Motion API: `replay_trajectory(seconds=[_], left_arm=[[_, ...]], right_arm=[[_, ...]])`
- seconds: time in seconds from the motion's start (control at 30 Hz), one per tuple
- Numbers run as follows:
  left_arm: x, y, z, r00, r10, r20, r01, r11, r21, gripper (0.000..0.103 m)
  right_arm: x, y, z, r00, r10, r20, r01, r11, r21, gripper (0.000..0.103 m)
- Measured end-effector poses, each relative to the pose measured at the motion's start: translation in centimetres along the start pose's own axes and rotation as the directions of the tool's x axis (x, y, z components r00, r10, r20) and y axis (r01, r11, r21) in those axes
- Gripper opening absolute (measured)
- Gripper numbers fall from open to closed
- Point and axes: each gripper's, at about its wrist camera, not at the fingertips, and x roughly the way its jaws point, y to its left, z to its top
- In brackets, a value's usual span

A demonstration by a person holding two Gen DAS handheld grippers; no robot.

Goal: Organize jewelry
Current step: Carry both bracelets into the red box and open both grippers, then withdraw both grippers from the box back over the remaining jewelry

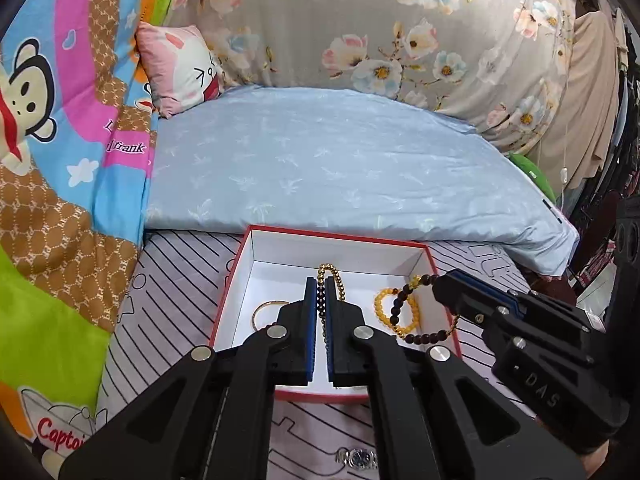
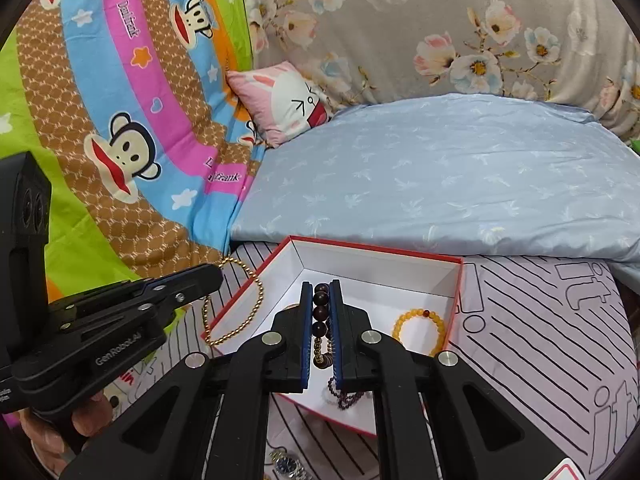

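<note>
A red box with a white inside (image 1: pixel 280 264) (image 2: pixel 380 268) lies on the bed. My left gripper (image 1: pixel 320 284) is shut on a gold bead chain (image 1: pixel 334 276), which hangs over the box; in the right wrist view the chain (image 2: pixel 256 292) drapes from that gripper (image 2: pixel 212 276) over the box's left rim. My right gripper (image 2: pixel 321 292) is shut on a dark brown bead bracelet (image 2: pixel 320 312), held over the box; it also shows in the left wrist view (image 1: pixel 400 304) hanging from the right gripper (image 1: pixel 442 280). A yellow bead bracelet (image 1: pixel 384 308) (image 2: pixel 418 324) and a gold bangle (image 1: pixel 266 308) lie inside the box.
A silver wristwatch (image 1: pixel 358 458) (image 2: pixel 288 464) lies on the striped sheet in front of the box. A folded light blue quilt (image 1: pixel 340 168) lies behind the box. A cartoon blanket (image 1: pixel 60 160) is on the left, and a small pink pillow (image 1: pixel 180 68) at the back.
</note>
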Motion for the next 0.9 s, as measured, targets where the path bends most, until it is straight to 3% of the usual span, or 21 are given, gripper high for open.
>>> replay_trajectory(seconds=[0.4, 0.43, 0.5, 0.57, 0.9], left_arm=[[5.5, 0.9, -0.3, 0.997, 0.015, -0.078, -0.016, 1.0, -0.013, 0.003], [5.7, 1.0, -0.4, 0.997, 0.015, -0.078, -0.017, 1.0, -0.018, 0.004], [5.9, 1.3, -0.4, 0.997, 0.034, -0.076, -0.036, 0.999, -0.025, 0.032], [5.7, 1.7, -0.5, 0.997, 0.053, -0.064, -0.055, 0.998, -0.029, 0.04], [3.9, 2.6, -1.8, 0.994, 0.097, -0.056, -0.099, 0.995, -0.028, 0.041]], right_arm=[[4.7, -0.4, -0.7, 0.998, -0.02, -0.067, 0.019, 1.0, -0.019, 0.008], [4.8, -0.5, -0.7, 0.998, -0.031, -0.063, 0.029, 0.999, -0.022, 0.013], [4.8, -0.7, -0.7, 0.998, -0.037, -0.058, 0.036, 0.999, -0.016, 0.025], [4.4, -1.0, -0.8, 0.998, -0.036, -0.048, 0.036, 0.999, -0.002, 0.03], [2.0, -0.4, -2.5, 0.999, -0.036, -0.036, 0.036, 0.999, -0.019, 0.031]])
